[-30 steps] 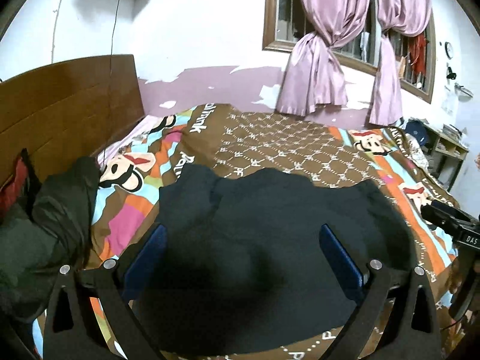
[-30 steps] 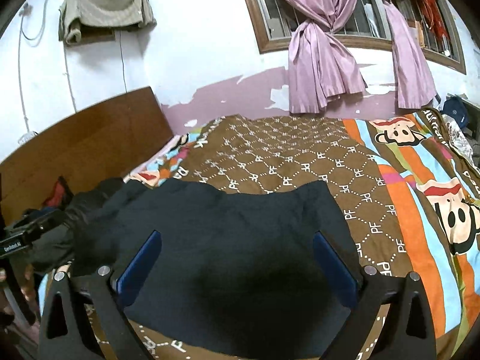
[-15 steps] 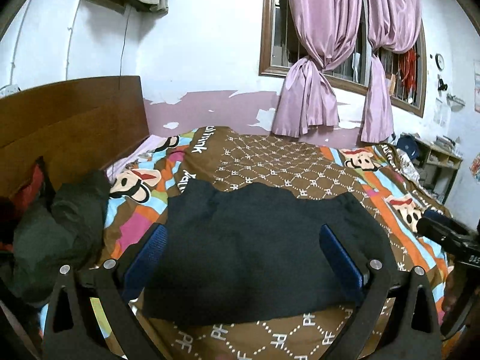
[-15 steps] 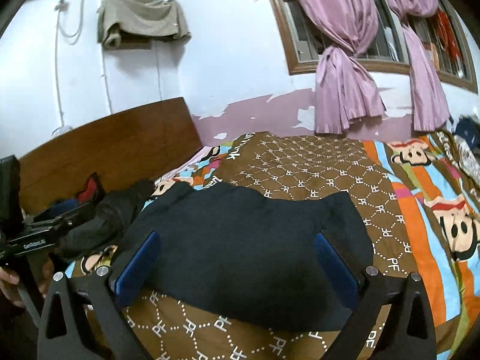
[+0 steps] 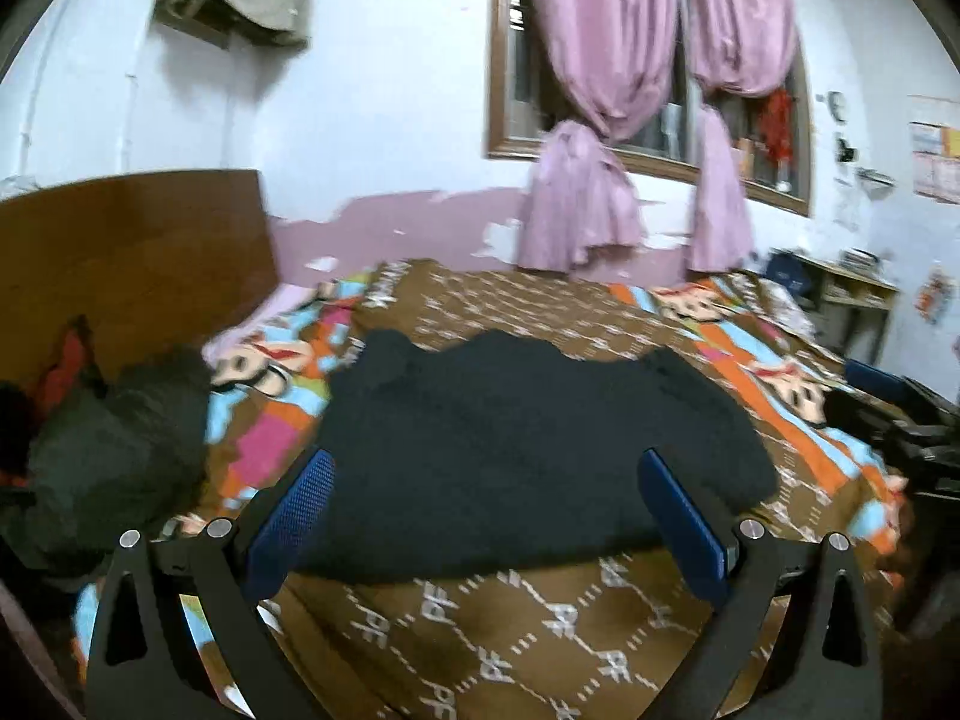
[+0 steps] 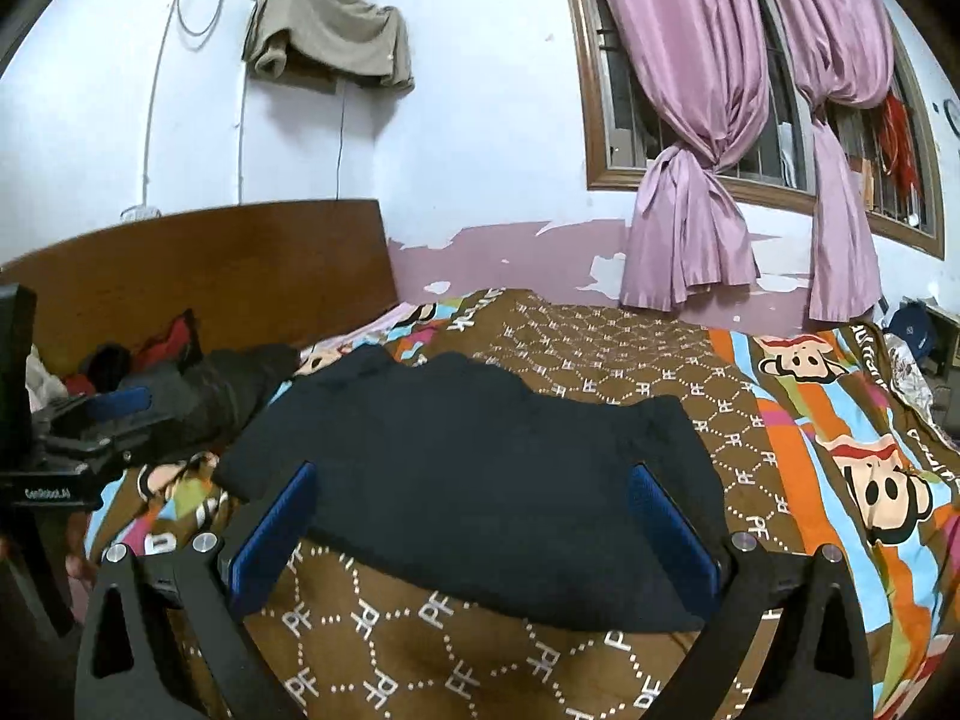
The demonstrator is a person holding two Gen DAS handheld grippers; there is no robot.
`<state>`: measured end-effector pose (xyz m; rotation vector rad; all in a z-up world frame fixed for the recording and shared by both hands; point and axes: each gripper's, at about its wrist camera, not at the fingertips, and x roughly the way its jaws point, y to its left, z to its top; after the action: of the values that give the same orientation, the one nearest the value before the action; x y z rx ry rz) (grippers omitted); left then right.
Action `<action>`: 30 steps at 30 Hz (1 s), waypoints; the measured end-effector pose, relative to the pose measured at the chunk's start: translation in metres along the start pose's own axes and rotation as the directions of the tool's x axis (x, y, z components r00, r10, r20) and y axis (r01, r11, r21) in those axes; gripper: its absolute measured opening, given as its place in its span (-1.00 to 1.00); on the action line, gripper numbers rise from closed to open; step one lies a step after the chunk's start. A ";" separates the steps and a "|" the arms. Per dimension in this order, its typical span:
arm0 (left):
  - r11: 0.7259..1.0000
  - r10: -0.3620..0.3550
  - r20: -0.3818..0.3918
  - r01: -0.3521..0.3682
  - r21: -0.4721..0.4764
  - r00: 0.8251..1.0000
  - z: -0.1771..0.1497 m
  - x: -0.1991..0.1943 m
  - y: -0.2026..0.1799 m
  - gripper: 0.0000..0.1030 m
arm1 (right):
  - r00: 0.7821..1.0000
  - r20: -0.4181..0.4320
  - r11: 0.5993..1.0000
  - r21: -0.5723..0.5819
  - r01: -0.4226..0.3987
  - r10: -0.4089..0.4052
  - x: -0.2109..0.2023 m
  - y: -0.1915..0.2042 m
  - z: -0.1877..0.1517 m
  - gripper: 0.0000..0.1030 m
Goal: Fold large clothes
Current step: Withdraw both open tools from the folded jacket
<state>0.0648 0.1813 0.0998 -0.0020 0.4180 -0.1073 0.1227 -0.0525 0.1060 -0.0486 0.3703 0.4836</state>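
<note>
The black garment [image 6: 474, 480] lies in a flat, compact rectangle on the patterned bedspread [image 6: 600, 354], just ahead of both claws. The right gripper [image 6: 474, 534] and left gripper [image 5: 486, 516] hover above its near edge, jaws wide and empty. Judging by this, either a fold remains or it is finished; a next fold would mean pinching the near corners. A dark clothes heap [image 5: 114, 450] lies left.

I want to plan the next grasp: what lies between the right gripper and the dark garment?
Only bare brown patterned bedspread lies between the open right gripper and the dark garment's near edge, in the right wrist view.
</note>
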 end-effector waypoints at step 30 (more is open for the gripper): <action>0.996 0.053 -0.122 -0.044 0.082 0.991 -0.063 0.009 -0.016 0.93 | 0.991 -0.132 0.999 -0.046 0.001 -0.007 0.016 0.016 -0.048 1.00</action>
<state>0.0459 0.1653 0.0393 0.0937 0.5377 -0.0762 0.1122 -0.0374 0.0562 -0.1260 0.4890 0.4860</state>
